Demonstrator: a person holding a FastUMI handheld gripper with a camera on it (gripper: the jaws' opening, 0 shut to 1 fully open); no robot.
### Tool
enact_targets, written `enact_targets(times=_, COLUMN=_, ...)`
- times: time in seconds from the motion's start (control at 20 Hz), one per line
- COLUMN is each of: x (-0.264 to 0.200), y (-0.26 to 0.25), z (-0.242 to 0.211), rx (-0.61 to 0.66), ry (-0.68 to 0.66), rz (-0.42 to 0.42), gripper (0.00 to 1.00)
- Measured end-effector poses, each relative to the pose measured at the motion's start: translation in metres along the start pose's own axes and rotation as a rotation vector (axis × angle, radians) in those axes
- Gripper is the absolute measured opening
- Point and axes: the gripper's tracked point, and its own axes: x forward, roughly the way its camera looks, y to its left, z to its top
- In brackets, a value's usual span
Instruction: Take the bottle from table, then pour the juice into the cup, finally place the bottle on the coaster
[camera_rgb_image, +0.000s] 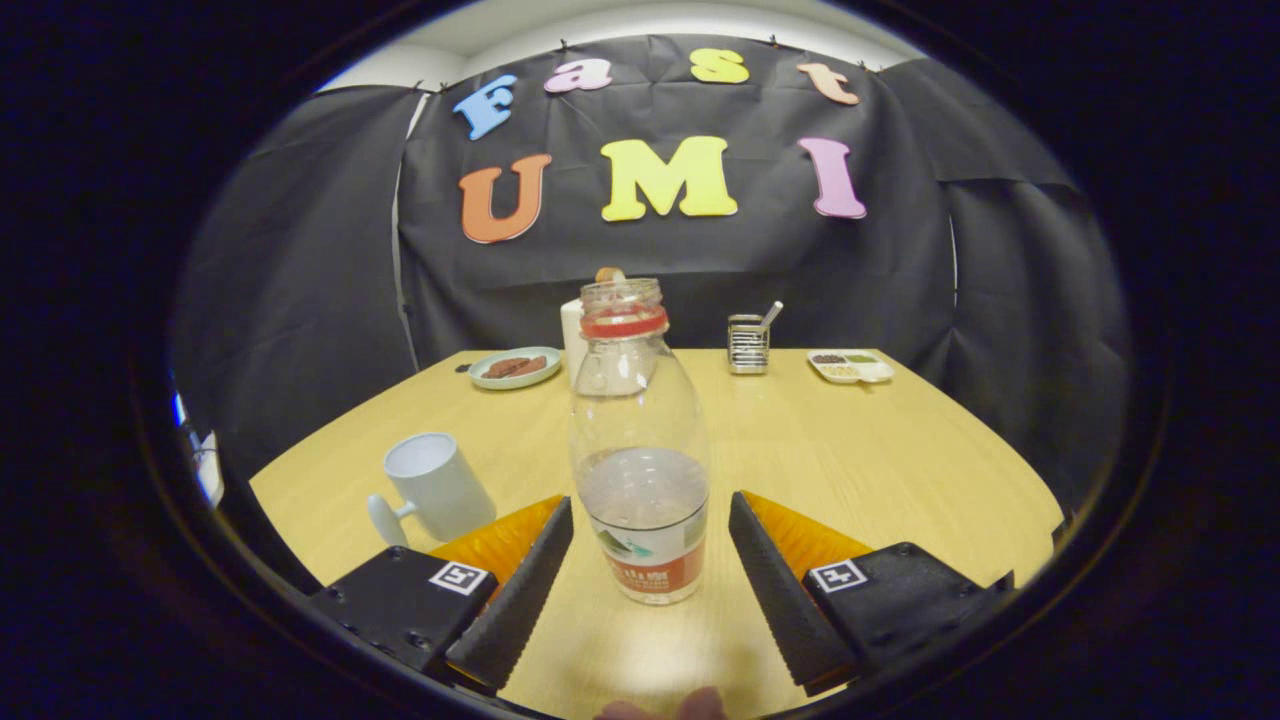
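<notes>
A clear plastic bottle (640, 440) with no cap and a red neck ring stands upright on the wooden table (880, 450). It holds a little clear liquid in its lower part and has a red and white label. My gripper (650, 520) is open, and the bottle stands between the two fingers with a gap on each side. A white mug (437, 487) stands to the left of the left finger, its handle turned toward me.
At the table's far side stand a pale plate (515, 368) with brown food, a white cylinder (573, 338) behind the bottle, a wire holder (748, 343) with a utensil, and a small white tray (850, 366). Black cloth walls close the booth.
</notes>
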Motion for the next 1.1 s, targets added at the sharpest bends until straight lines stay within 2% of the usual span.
enact_targets(times=0.3, x=0.024, y=0.0, z=-0.006, rx=0.023, ry=0.014, rz=-0.001, gripper=1.0)
enact_targets(times=0.35, x=0.028, y=-0.001, z=-0.007, rx=0.03, ry=0.024, rz=-0.004, gripper=0.97)
enact_targets(times=0.45, x=0.029, y=-0.002, z=-0.005, rx=0.037, ry=0.025, rz=-0.01, gripper=0.85)
enact_targets(times=0.65, x=0.029, y=-0.006, z=0.0, rx=0.028, ry=0.034, rz=-0.011, gripper=0.78)
enact_targets(times=0.85, x=0.018, y=-0.008, z=0.024, rx=-0.038, ry=-0.003, rz=-0.03, gripper=0.74)
enact_targets(times=1.1, x=0.016, y=-0.012, z=0.054, rx=-0.228, ry=-0.043, rz=-0.098, gripper=0.73)
